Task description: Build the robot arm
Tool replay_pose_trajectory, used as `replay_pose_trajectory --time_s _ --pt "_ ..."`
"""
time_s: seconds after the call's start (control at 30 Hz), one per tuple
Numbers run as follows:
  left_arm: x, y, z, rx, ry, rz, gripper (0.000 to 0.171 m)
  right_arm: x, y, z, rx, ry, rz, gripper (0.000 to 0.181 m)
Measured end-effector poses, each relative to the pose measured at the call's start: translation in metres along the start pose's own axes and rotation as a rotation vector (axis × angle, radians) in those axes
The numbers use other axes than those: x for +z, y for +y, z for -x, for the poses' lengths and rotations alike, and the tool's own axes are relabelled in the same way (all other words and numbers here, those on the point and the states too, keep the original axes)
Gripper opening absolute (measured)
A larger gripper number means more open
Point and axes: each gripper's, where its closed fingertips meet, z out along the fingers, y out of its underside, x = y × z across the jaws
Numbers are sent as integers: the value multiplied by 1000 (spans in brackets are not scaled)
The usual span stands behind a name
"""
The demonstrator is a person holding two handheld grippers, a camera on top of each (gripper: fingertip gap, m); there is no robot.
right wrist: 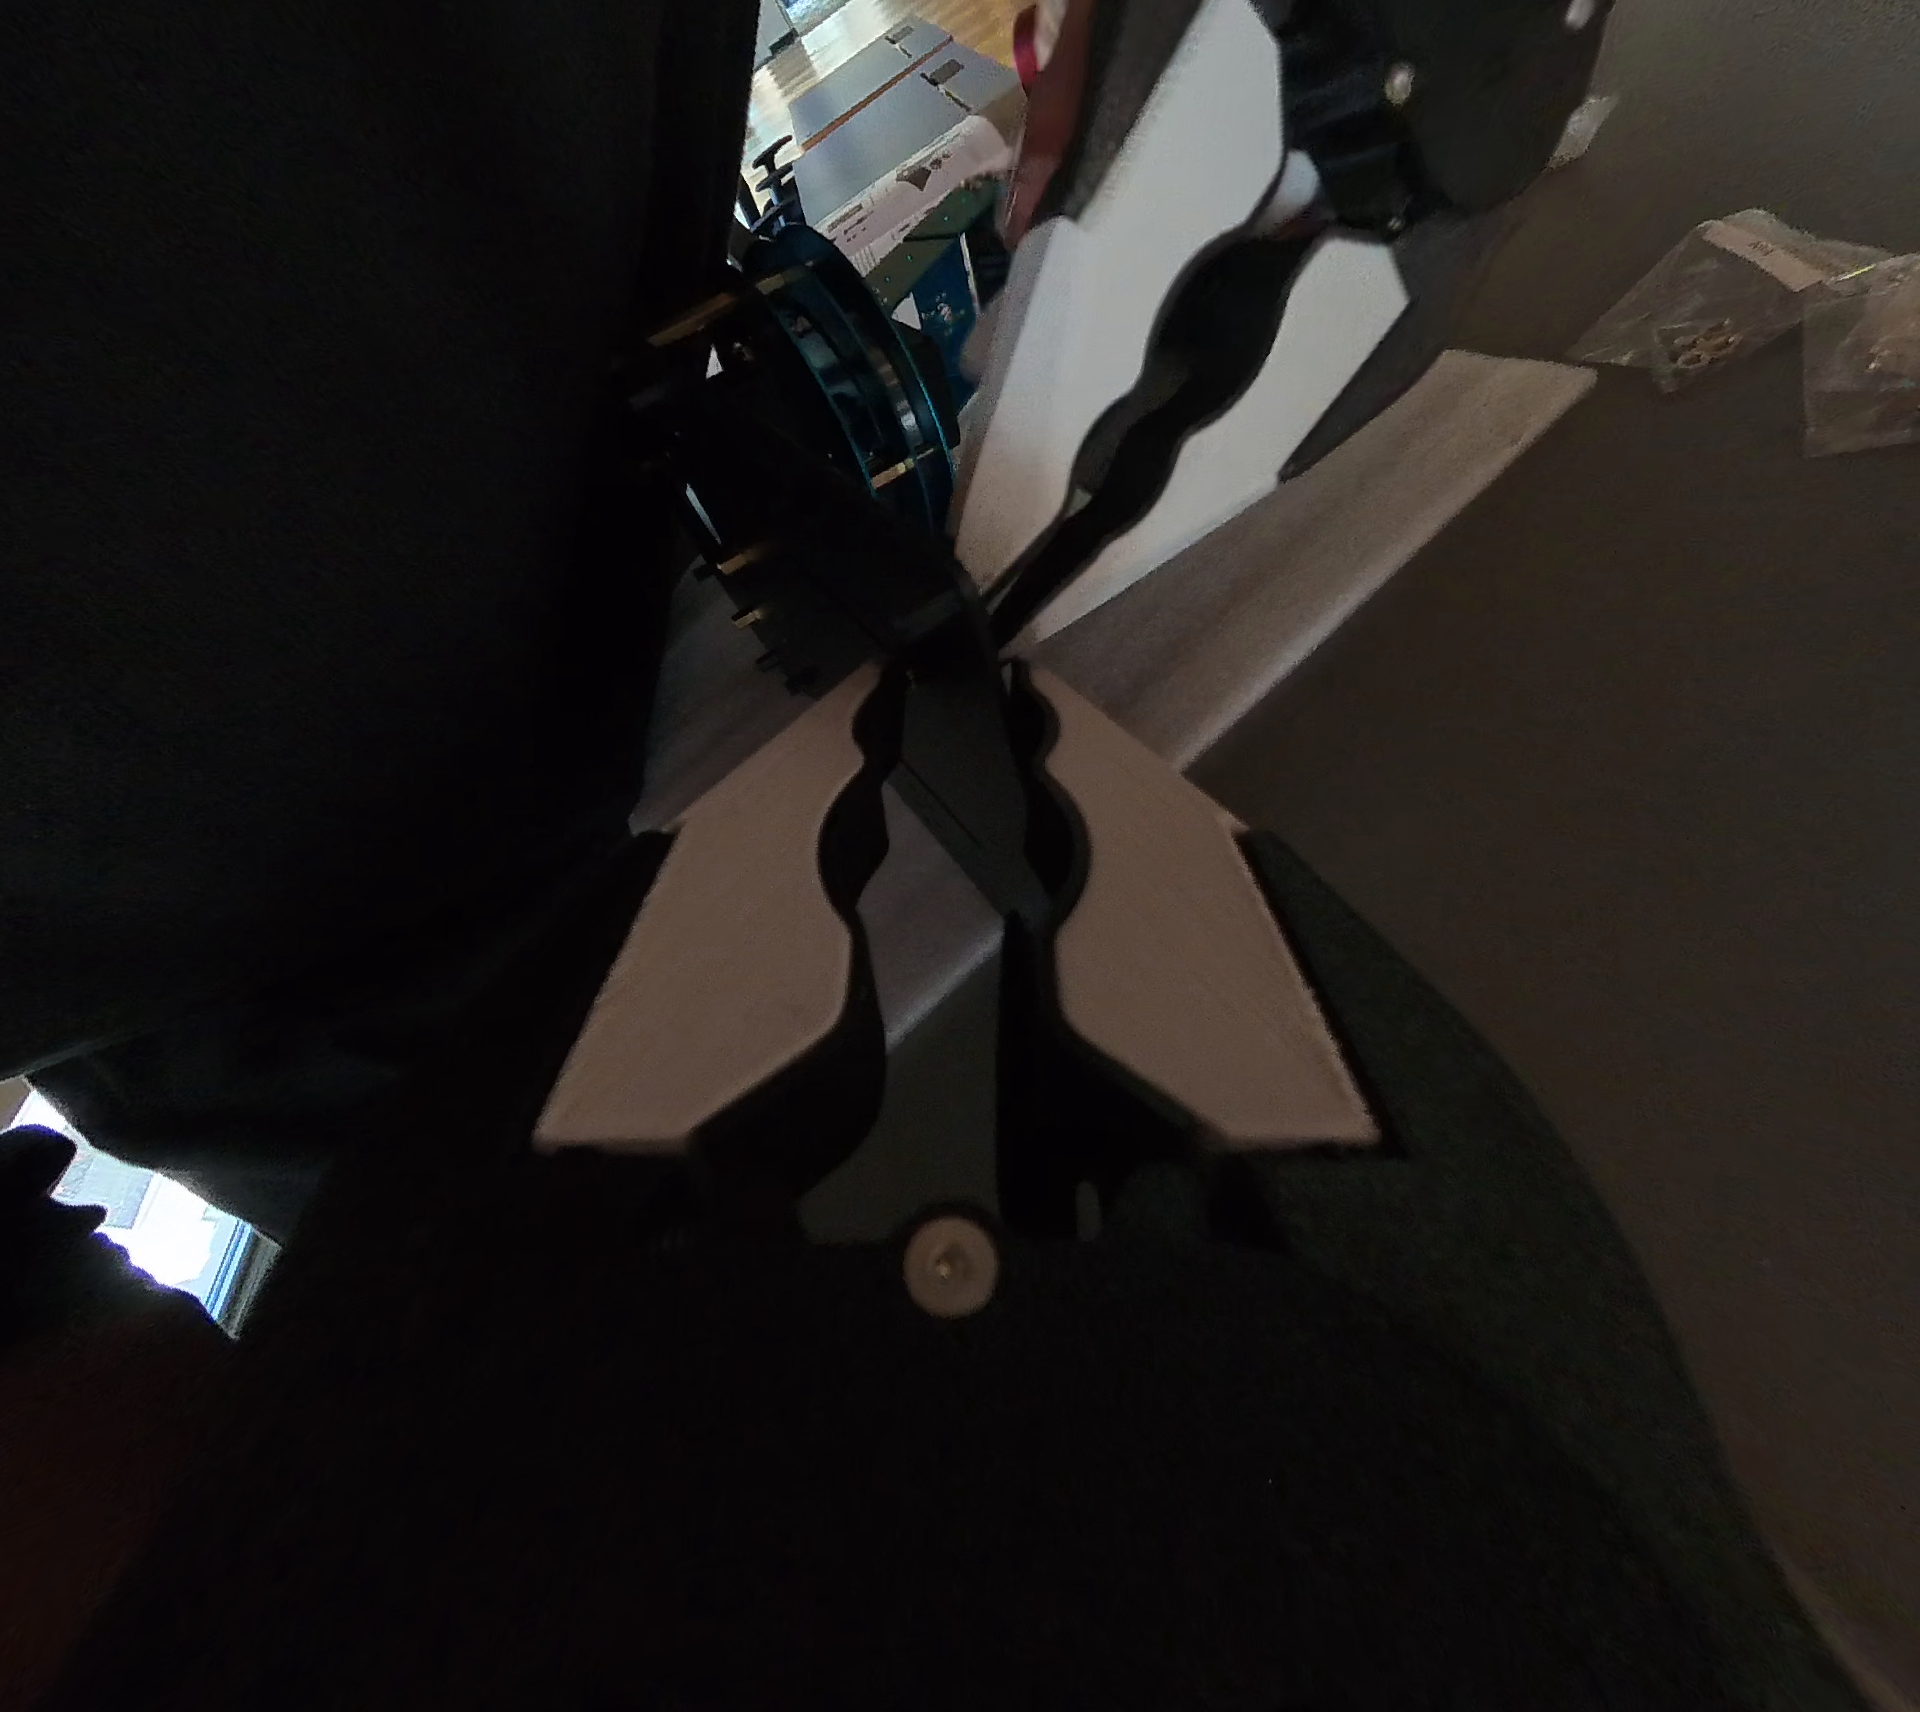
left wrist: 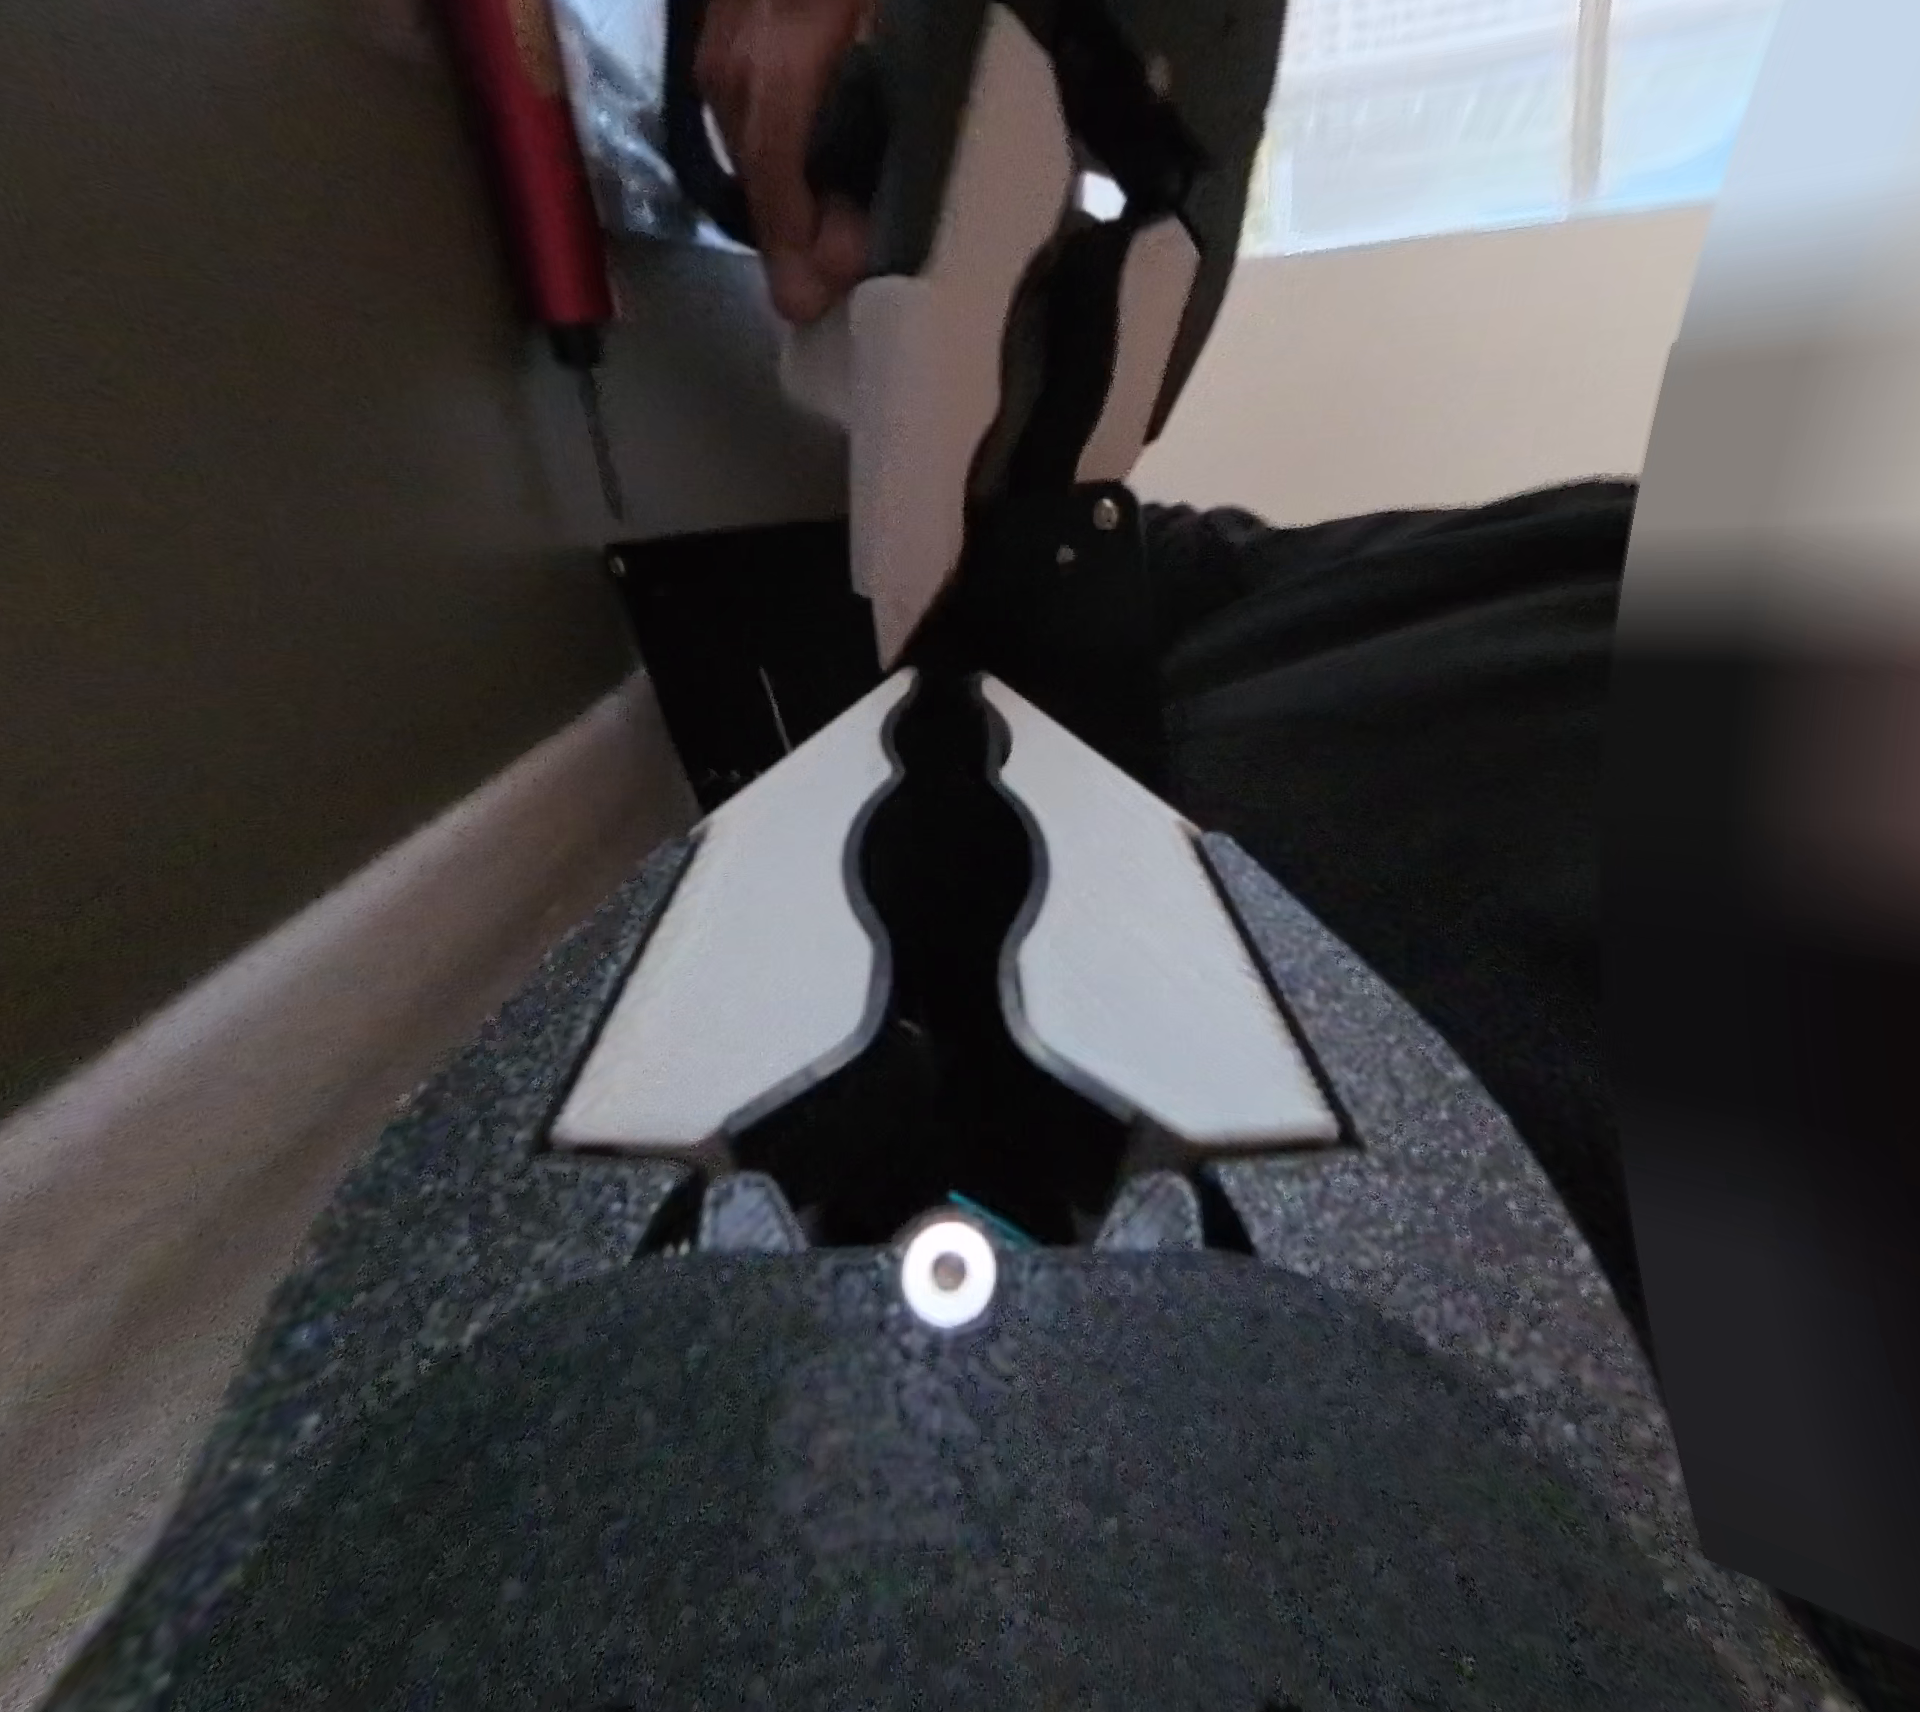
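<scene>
The two claws meet tip to tip over the grey bench [right wrist: 1558, 831]. The right claw [right wrist: 961, 686] is narrowed around a thin black plate [right wrist: 971, 789], which runs slantwise between its pale fingers [right wrist: 1174, 966], one edge lying against the right-hand finger; it looks gripped, though the dim light makes the contact hard to judge. The plate belongs to, or at least touches, a round blue assembly [right wrist: 831, 415] with small gold-coloured posts, which stands just beyond the claw's tips and to their left. The left claw [left wrist: 948, 696] comes in from the opposite side, its own fingers drawn almost together so that only a slim wavy gap shows between them; in its own view everything between the tips is black, and I cannot tell whether it pinches the plate's edge or merely rests at it. A person's hand [left wrist: 790, 52] wraps the handle of the right claw in the left wrist view. A red screwdriver [left wrist: 509, 104] lies on the bench near that hand, well apart from both claws. Clear plastic bags [right wrist: 1756, 312] of small parts sit farther off on the bench, beyond the left claw. A dark garment [left wrist: 1403, 675] fills the space beside the claws.
</scene>
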Motion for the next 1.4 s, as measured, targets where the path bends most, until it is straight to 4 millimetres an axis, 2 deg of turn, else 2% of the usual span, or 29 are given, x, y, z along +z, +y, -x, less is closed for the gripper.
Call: replay_pose_trajectory --time_s 0.2,0.37,0.5,0.63,0.7,0.77,0.87,0.93,0.97,1.03,1.13,1.2,1.23,1.3,1.4 --pt "-1 6 -1 655 -69 56 5 0 0 0 3 -1 2 20" --pt "0 10 2 1417 -279 133 4 0 0 1 6 0 -1 19" --pt "-1 11 3 1829 -391 138 4 0 0 0 8 0 2 19" --pt "-3 11 4 2355 -519 126 3 0 0 1 8 -1 0 19" --pt "-3 11 4 2532 -565 112 3 0 1 1 9 -3 1 19" --pt "-4 11 4 2572 -589 108 3 0 1 1 11 -2 0 19" --pt "-7 11 6 2384 -587 122 5 0 0 1 14 -3 -5 19" --pt "-14 11 8 2156 -573 102 11 0 0 1 14 -5 -5 19" --pt "-19 12 12 1987 -557 110 11 0 0 1 12 -5 -4 19" --pt "-26 16 17 1564 -488 105 13 0 0 1 10 -3 -2 19" --pt "-26 26 18 817 -313 93 19 0 0 0 6 2 0 19" --pt "-20 22 8 311 -141 38 22 0 0 0 2 6 3 19" --pt "-20 15 5 122 -71 -4 25 0 0 0 0 8 5 20" --pt "-19 4 4 -100 6 -63 25 0 0 0 0 12 9 20" --pt "-12 2 2 -160 37 -63 23 0 1 0 1 15 12 20"
